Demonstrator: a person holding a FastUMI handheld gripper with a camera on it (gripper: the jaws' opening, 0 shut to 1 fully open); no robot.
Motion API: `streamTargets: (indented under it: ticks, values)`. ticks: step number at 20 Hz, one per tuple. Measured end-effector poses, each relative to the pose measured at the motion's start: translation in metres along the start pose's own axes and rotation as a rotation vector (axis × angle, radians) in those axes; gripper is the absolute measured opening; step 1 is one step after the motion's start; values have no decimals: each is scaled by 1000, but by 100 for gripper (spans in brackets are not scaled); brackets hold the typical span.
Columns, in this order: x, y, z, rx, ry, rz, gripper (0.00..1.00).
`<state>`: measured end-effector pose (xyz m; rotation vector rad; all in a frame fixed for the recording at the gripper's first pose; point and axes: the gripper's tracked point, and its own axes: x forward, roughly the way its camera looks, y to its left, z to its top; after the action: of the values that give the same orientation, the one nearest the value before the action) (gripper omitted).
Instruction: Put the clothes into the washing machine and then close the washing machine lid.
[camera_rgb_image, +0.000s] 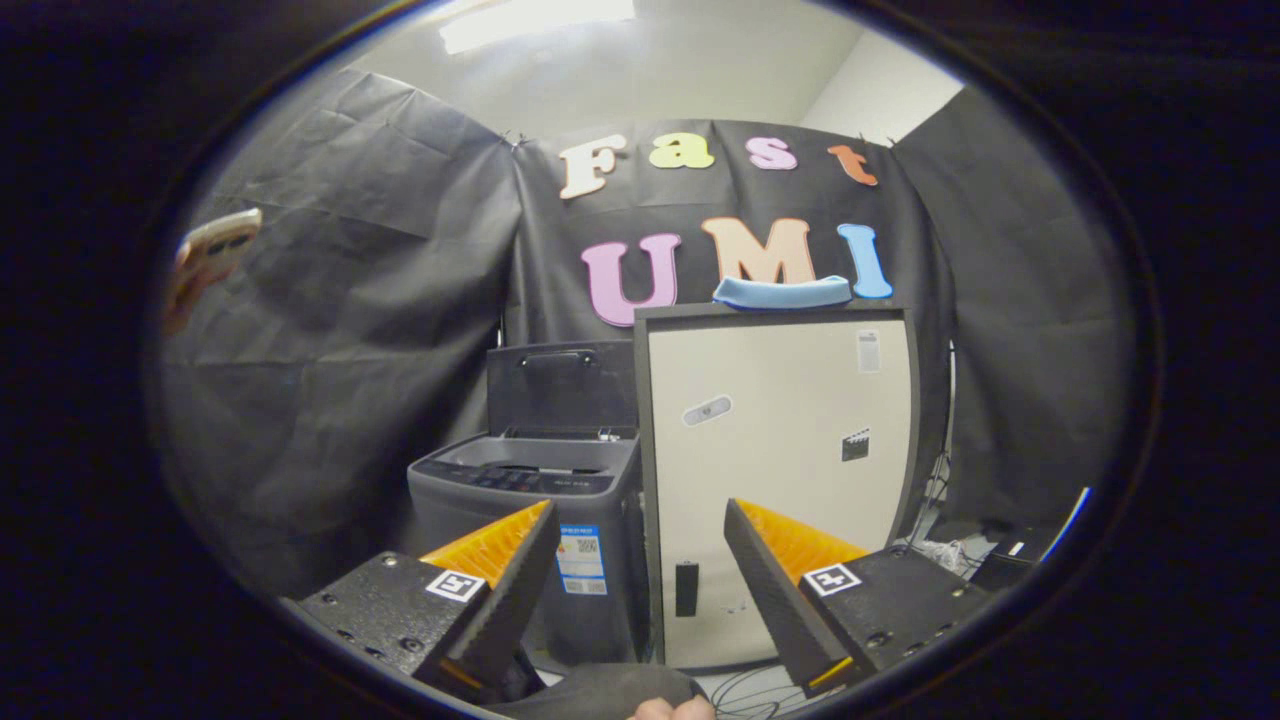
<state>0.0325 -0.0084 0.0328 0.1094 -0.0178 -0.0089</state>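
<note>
My gripper (640, 560) hangs with fingers spread wide, nothing between them. Beyond them stands the washing machine (525, 530), lid (560, 385) raised, touching a pale cabinet (775, 470) on its right. Blue clothes (782, 292) lie atop that cabinet.

Blue cloth (782, 292) lies atop pale cabinet (780, 480); cabinet & washer (525, 545) prob. on floor, w/ cables (940, 550).
</note>
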Motion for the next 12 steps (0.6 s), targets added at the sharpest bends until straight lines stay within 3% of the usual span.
streamTargets:
  ticks: [12]
  values:
    - [82, -44, 84, 4, 26, -60, 97]
